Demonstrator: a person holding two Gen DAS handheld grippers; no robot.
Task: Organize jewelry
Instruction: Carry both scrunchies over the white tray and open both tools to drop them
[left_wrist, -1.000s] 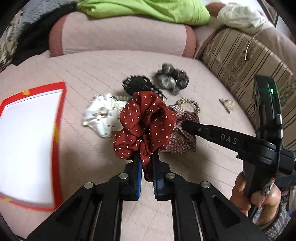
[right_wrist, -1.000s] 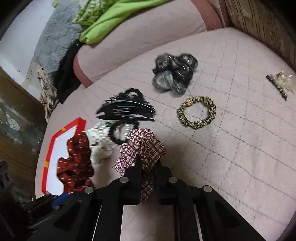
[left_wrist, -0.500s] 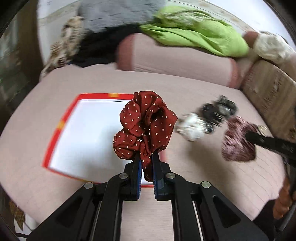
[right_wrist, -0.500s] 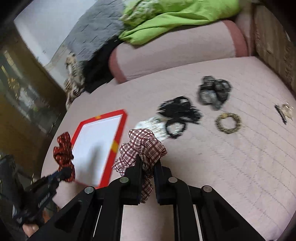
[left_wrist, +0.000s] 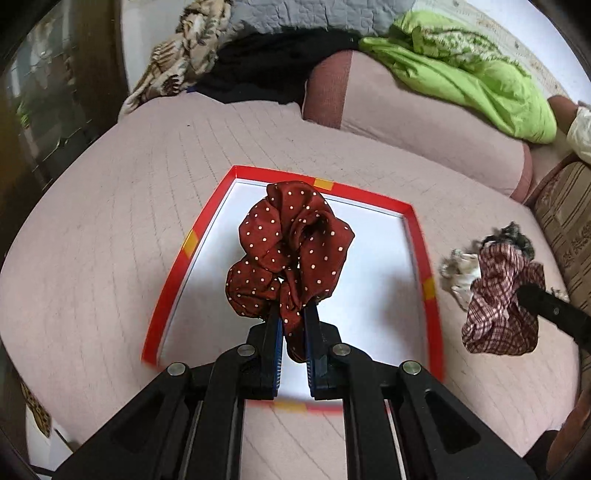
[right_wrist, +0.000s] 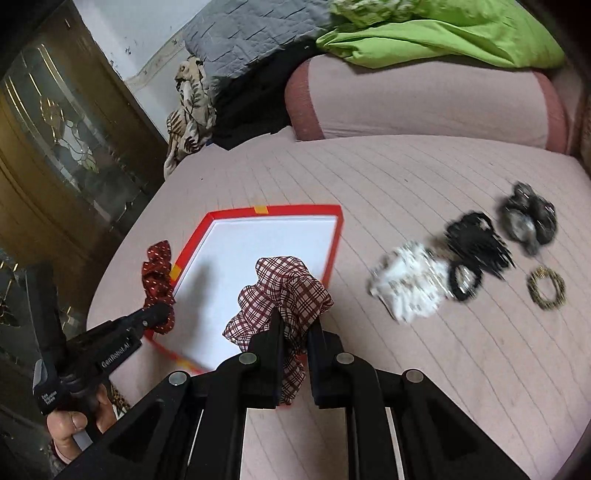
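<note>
Presently left tool (left_wrist: 293, 325) clamped on polka-dot scrunchie (left_wrist: 290, 247) above red-rimmed tray (left_wrist: 406, 210), right tool (right_wrist: 295, 332) clamped on plaid scrunchie (right_wrist: 282, 295) at tray edge; nothing deposited, white scrunchie (right_wrist: 410, 284), black claw clip (right_wrist: 476, 240), beaded bracelet (right_wrist: 546, 288) pending on bed.

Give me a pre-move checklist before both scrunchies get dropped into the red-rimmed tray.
1. Left gripper shut on the polka-dot scrunchie: ok.
2. Right gripper shut on the plaid scrunchie: ok.
3. Polka-dot scrunchie over the tray: ok in the left wrist view.
4. Plaid scrunchie over the tray: cannot tell, it seems near the right rim.
5. Tray floor free of items: ok.
6. Height above the tray: cannot tell.
</note>
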